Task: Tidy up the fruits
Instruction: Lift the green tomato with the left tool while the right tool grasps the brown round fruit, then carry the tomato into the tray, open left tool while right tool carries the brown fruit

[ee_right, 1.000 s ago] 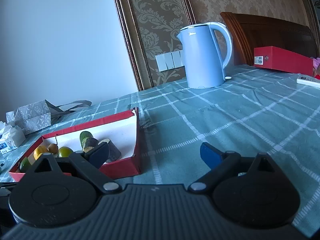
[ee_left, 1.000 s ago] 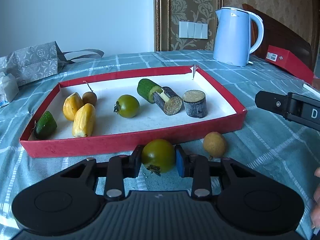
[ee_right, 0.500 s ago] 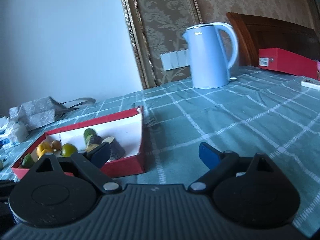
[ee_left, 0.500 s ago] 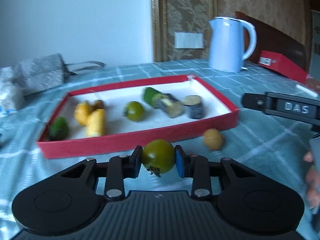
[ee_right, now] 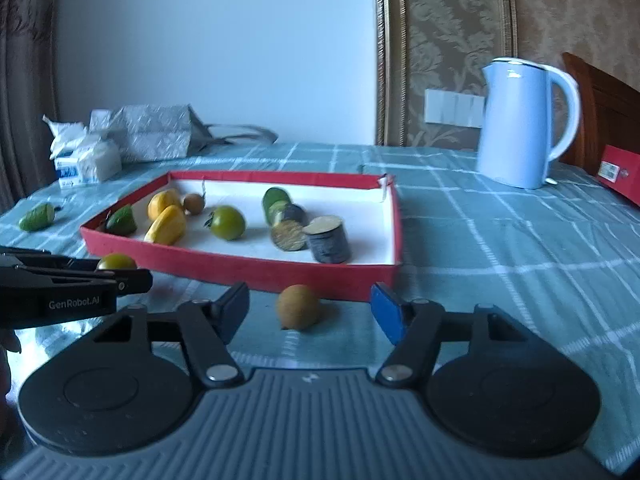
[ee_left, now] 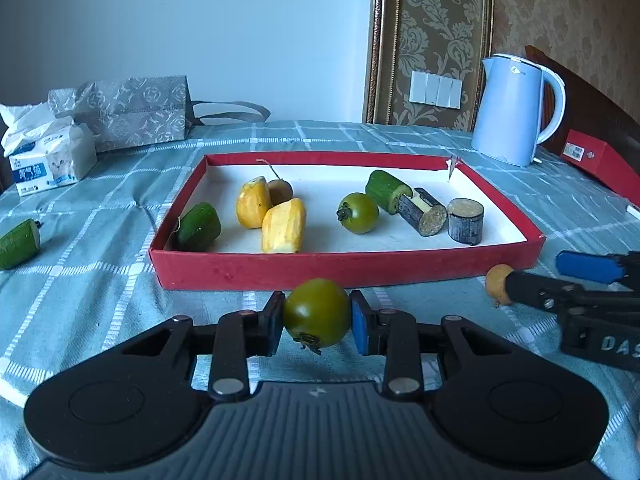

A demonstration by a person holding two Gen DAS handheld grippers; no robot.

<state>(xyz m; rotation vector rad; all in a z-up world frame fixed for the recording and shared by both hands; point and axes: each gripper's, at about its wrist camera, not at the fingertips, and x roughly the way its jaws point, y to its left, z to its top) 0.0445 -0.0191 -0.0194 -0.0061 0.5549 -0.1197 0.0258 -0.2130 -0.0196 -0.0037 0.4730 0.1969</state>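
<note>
My left gripper [ee_left: 317,322] is shut on a green tomato [ee_left: 317,313], held in front of the red tray [ee_left: 344,270]. The tray holds a second green tomato [ee_left: 358,213], yellow fruit pieces [ee_left: 283,226], cucumber pieces [ee_left: 199,227], a small brown fruit [ee_left: 280,191] and dark cylinders [ee_left: 465,221]. My right gripper [ee_right: 310,310] is open, its jaws wide on either side of a small tan round fruit [ee_right: 298,306] that lies on the cloth before the tray [ee_right: 256,270]. That fruit also shows in the left wrist view [ee_left: 496,282].
A cucumber piece [ee_left: 18,243] lies on the cloth left of the tray. A blue kettle [ee_left: 516,110] and a red box [ee_left: 600,162] stand at the back right. A tissue pack [ee_left: 48,156] and a grey bag [ee_left: 132,114] are at the back left.
My right gripper has swung left and down to straddle the tan fruit. My left gripper, still holding the tomato, has shifted so the tray sits more to the right.
</note>
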